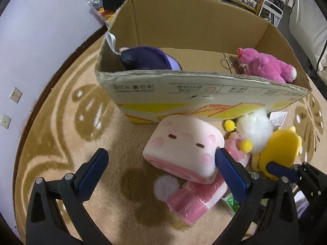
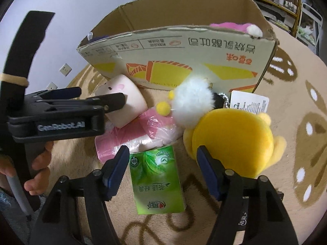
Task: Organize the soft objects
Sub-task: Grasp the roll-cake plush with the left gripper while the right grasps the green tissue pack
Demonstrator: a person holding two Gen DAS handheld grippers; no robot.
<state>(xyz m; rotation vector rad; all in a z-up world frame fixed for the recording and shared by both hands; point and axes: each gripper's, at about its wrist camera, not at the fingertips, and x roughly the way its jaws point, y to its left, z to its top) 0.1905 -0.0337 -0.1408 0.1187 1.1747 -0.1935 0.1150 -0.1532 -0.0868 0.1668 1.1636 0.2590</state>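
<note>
A pink roll-cake plush [image 1: 184, 143] lies on the carpet in front of the cardboard box [image 1: 184, 30]. My left gripper [image 1: 160, 155] is open around its near end, and the right fingertip [image 1: 221, 155] touches its side. Inside the box lie a dark purple plush [image 1: 147, 59] and a pink bear [image 1: 265, 65]. My right gripper [image 2: 163, 151] stands open over a green tissue pack [image 2: 157, 179]. Its right finger rests at the edge of a yellow plush [image 2: 231, 138]. A white fluffy toy [image 2: 192, 106] with yellow balls sits between the plushes.
A pink plastic-wrapped pack [image 2: 130, 138] lies under the roll-cake plush, with a white pompom [image 1: 165, 185] beside it. A paper tag [image 2: 249, 102] sits by the box [image 2: 184, 10]. A hand [image 2: 38, 163] holds the left gripper [image 2: 102, 95]. The patterned carpet [image 1: 61, 143] meets the wall at the left.
</note>
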